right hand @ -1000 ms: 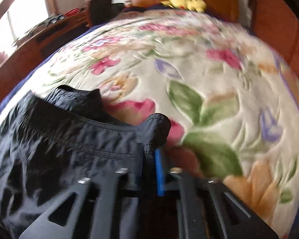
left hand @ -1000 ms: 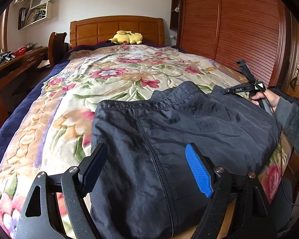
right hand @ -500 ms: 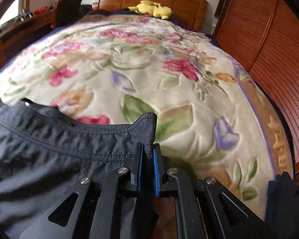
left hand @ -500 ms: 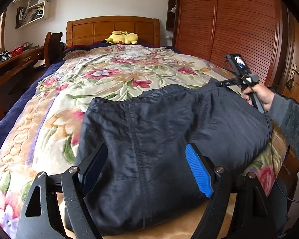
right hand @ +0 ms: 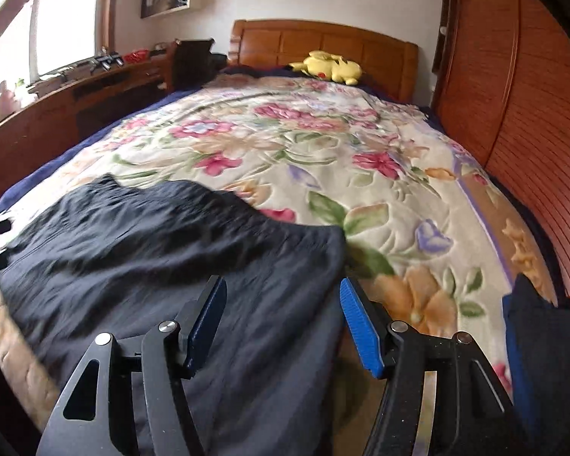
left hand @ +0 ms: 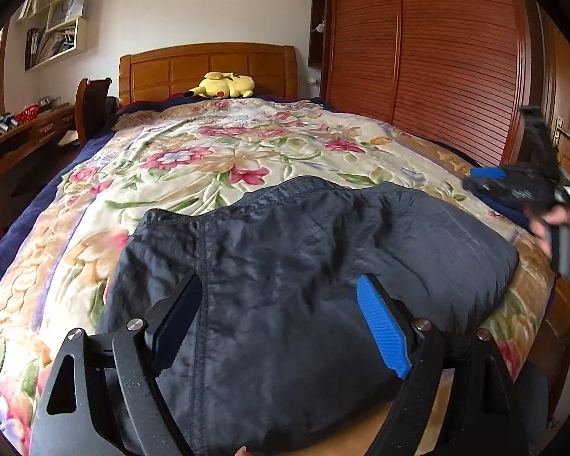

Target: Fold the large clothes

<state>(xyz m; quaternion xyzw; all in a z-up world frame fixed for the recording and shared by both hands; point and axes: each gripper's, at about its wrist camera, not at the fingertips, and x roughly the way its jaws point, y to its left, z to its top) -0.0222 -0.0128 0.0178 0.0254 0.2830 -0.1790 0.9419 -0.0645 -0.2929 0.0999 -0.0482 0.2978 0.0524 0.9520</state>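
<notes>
A dark navy garment [left hand: 285, 273] lies folded flat on the near end of the floral bedspread [left hand: 216, 152]; it also shows in the right wrist view [right hand: 163, 250]. My left gripper [left hand: 281, 315] is open and empty, hovering just above the garment's near part. My right gripper [right hand: 283, 323] is open and empty above the garment's right edge. In the left wrist view the right gripper is a blurred dark shape in a hand at the far right, off the garment.
A yellow plush toy [left hand: 224, 85] lies by the wooden headboard [left hand: 209, 68]. A wooden wardrobe [left hand: 437, 57] lines the right side. A desk [right hand: 76, 95] and a chair stand on the left. Another folded dark and blue cloth [right hand: 535, 342] lies at the bed's right near corner.
My right gripper has let go of the garment's edge, opened and drawn back. The garment has settled flat. The left gripper has stayed open above it.
</notes>
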